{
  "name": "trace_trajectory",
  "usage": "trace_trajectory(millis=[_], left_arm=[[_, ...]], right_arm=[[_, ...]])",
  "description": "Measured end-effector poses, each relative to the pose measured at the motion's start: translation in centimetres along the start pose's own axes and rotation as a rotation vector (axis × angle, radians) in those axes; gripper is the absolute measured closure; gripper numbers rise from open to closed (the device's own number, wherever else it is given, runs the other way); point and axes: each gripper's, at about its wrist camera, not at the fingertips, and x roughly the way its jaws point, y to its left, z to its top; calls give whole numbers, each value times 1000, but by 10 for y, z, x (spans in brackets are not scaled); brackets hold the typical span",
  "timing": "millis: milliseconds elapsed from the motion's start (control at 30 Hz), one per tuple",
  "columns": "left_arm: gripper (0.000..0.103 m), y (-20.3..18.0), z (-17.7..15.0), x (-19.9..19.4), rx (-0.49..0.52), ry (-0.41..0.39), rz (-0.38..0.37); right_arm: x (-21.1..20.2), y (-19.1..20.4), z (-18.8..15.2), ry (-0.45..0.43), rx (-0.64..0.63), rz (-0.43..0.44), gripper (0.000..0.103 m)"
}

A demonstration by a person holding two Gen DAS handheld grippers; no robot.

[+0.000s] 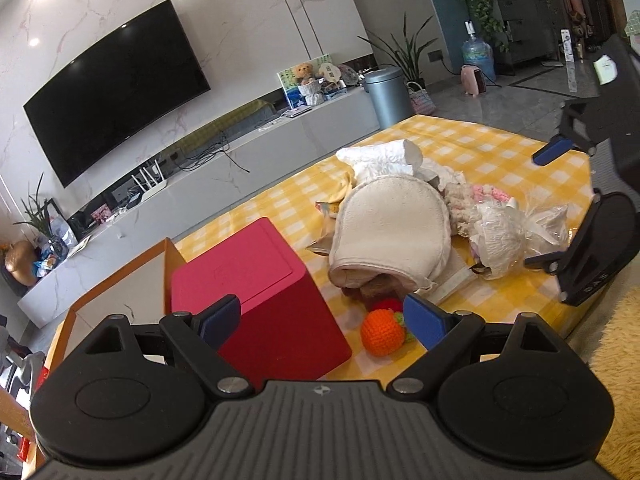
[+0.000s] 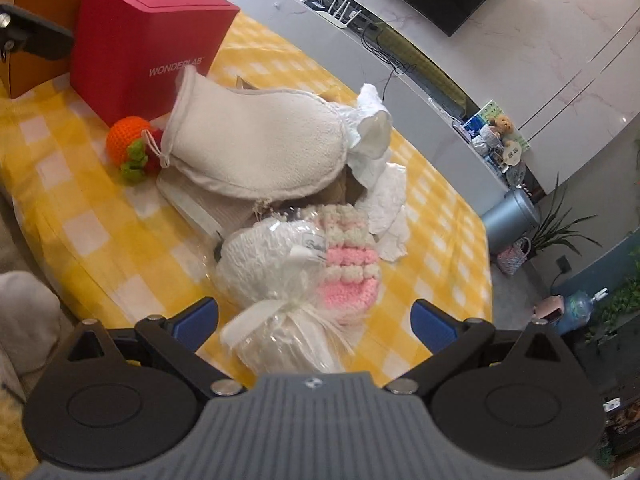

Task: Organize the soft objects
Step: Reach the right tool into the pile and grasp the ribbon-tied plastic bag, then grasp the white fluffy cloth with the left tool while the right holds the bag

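Soft objects: heap on the yellow-check surface [image 1: 480,148], ahead of both sets of fingers.
Cream mitt [image 1: 390,232]: biggest item in the heap, w/ its open cuff toward the left fingers; lies straight ahead of them, beyond their tips.
Crochet orange [image 1: 382,332]: on the surface between the left fingers' tips, closer to the right-hand blue pad; a red crochet piece [image 1: 388,305] just behind it, touching.
Red box [image 1: 260,296]: ahead of the left-hand pad of the left fingers, lid shut; in right wrist view it reads WONDERLAB. Orange carton [image 1: 120,280] just beyond it on the outer side.
Bagged white knit [image 2: 280,280]: in clear wrap w/ a ribbon bow, directly ahead of the right fingers and between their tips; not touched.
Pink-white crochet [image 2: 352,264]: touching the bagged knit on the side of the right-hand pad.
White cloth [image 2: 376,140]: crumpled, past the mitt, far end of the heap from the right fingers.
Left gripper [image 1: 322,320]: fingers spread wide, holding nothing, above the near edge of the surface.
Right gripper [image 2: 314,322]: fingers spread wide, nothing between the pads, over the bagged knit; also seen at the right edge of the left wrist view.
Bkgd: wall TV [image 1: 116,92] over a low white cabinet; grey bin [image 1: 388,96] past the surface's far corner.
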Motion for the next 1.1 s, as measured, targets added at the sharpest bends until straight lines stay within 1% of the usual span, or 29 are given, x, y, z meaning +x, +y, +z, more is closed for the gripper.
trace_trajectory(millis=[67,100,167,200,233,267,333,433,533,667,733,800,867,1000,1100], left_arm=[[0,-3,1,0,11,-4,-2],[0,-5,2,-1,17,-7,-4],[0,-8,2,-1,23,-9,-14],[0,-10,2,-1,26,-7,-19],[0,-12,2,0,30,-5,-20],[0,-13,1,0,33,-3,-19],[0,-14,1,3,34,0,-14],[0,-14,4,9,29,12,-20],[0,-18,9,18,26,12,-45],[0,-32,15,32,20,-39,-65],[0,-44,15,39,39,-64,-57],[0,-57,18,46,85,-83,-61],[0,-70,22,52,123,-79,-62],[0,-92,31,66,161,-78,-72],[0,-107,38,82,199,-53,-36]], right_arm=[[6,3,3,7,2,24,3],[11,6,4,10,-11,30,5],[17,12,3,-6,-49,27,28],[20,16,3,-1,-68,30,46],[23,20,3,12,-82,31,47],[22,24,2,3,-94,12,48],[18,27,-2,-37,-90,6,54],[6,26,-8,-90,-34,16,57],[-10,21,-19,-161,73,-41,57],[-27,2,-36,-200,298,-108,57],[-35,-9,-46,-228,401,-174,57],[-40,-17,-52,-223,466,-271,57],[-45,-22,-58,-229,528,-332,57],[-47,-28,-72,-236,657,-373,57],[-39,-30,-77,-210,701,-361,57]])
